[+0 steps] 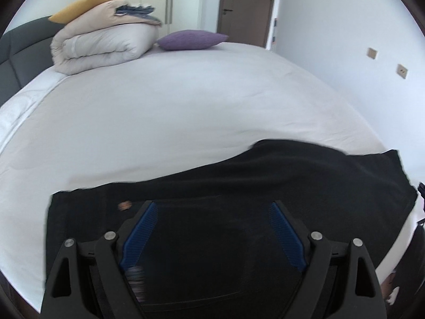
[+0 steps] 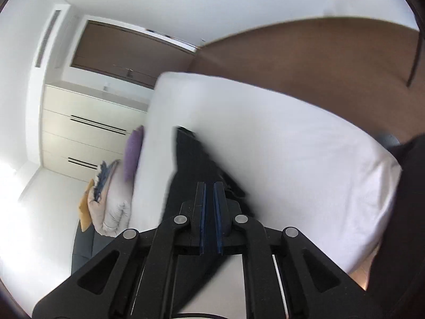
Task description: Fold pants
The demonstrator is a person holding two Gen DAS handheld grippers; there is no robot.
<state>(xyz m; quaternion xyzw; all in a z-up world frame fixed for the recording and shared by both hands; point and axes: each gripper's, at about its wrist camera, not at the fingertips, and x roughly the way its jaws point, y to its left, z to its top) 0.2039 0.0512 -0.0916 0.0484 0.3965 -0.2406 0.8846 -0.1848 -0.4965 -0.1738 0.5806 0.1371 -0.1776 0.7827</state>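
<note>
Black pants [image 1: 239, 175] lie spread across the near part of a white bed [image 1: 164, 111]. My left gripper [image 1: 212, 207] is open, its blue-padded fingers [image 1: 144, 226] hovering just over the pants' near part. In the right wrist view, which is rolled sideways and blurred, my right gripper [image 2: 209, 186] is shut on a fold of the black pants [image 2: 191, 159], which trail away from the fingertips over the bed [image 2: 279, 146].
A folded beige duvet [image 1: 103, 45] topped with a yellow cushion [image 1: 79, 8] and a purple pillow [image 1: 191, 40] sit at the bed's far end. A dark headboard [image 1: 16, 50] is at the left, a wall [image 1: 345, 40] at the right.
</note>
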